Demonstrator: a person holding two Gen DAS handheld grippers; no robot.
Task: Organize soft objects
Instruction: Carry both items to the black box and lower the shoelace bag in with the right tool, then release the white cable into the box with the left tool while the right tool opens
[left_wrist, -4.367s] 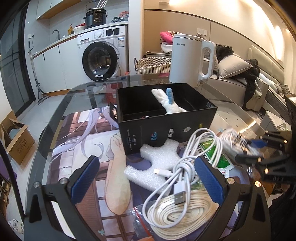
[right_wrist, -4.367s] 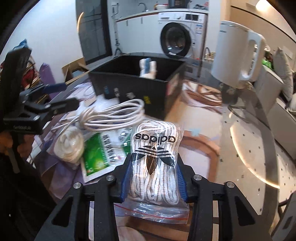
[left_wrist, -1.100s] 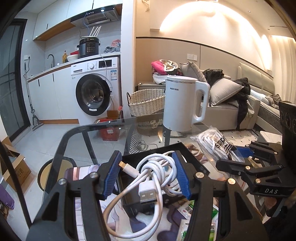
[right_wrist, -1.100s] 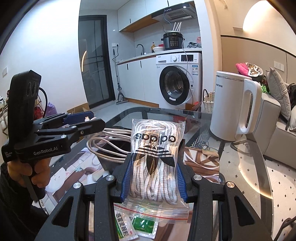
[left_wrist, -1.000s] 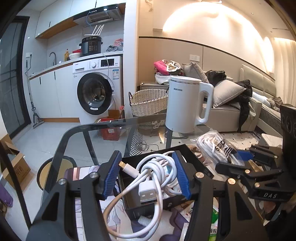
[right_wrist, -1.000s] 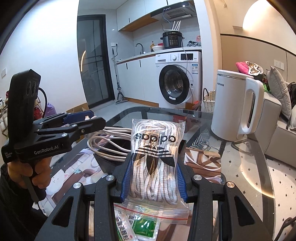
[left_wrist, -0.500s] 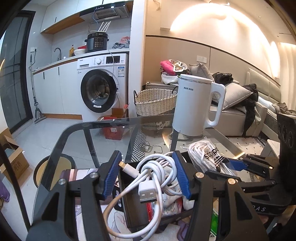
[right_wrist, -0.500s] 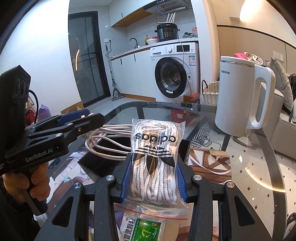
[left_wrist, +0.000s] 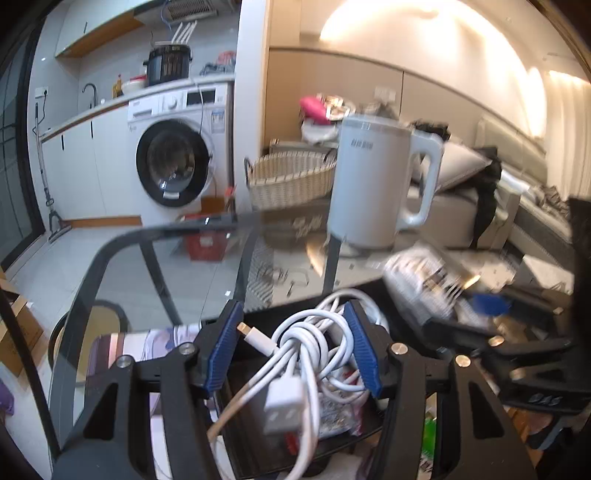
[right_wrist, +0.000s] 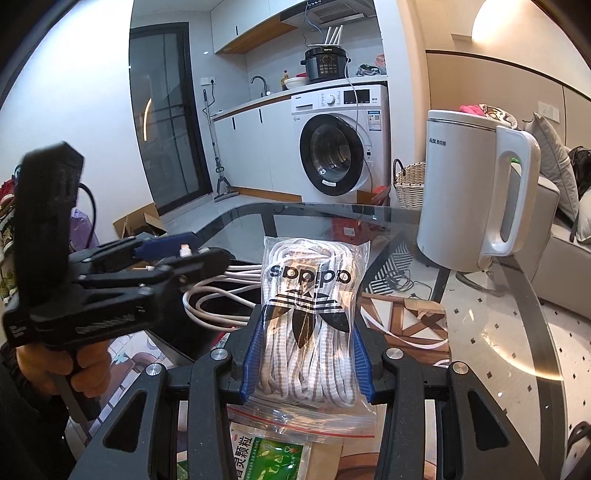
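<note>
My left gripper (left_wrist: 293, 350) is shut on a bundle of white USB cable (left_wrist: 314, 343) and holds it over the open black box (left_wrist: 258, 424). In the right wrist view the left gripper (right_wrist: 199, 258) is at the left with cable loops (right_wrist: 218, 291) hanging over the box (right_wrist: 221, 302). My right gripper (right_wrist: 304, 350) is shut on a clear zip bag of white laces (right_wrist: 308, 314) with a black trefoil logo, held above the table beside the box. That bag (left_wrist: 421, 284) shows blurred at the right of the left wrist view.
A white electric kettle (right_wrist: 476, 192) stands on the glass table (right_wrist: 517, 332) at the far right. A green sachet (right_wrist: 269, 458) lies under my right gripper. A wicker basket (left_wrist: 291, 181) and washing machine (left_wrist: 173, 162) stand beyond the table.
Both grippers have lifted their loads off the table and carried them to the black box. In the last half second the left gripper moved on over the box; the right gripper's bag sits closer beside it.
</note>
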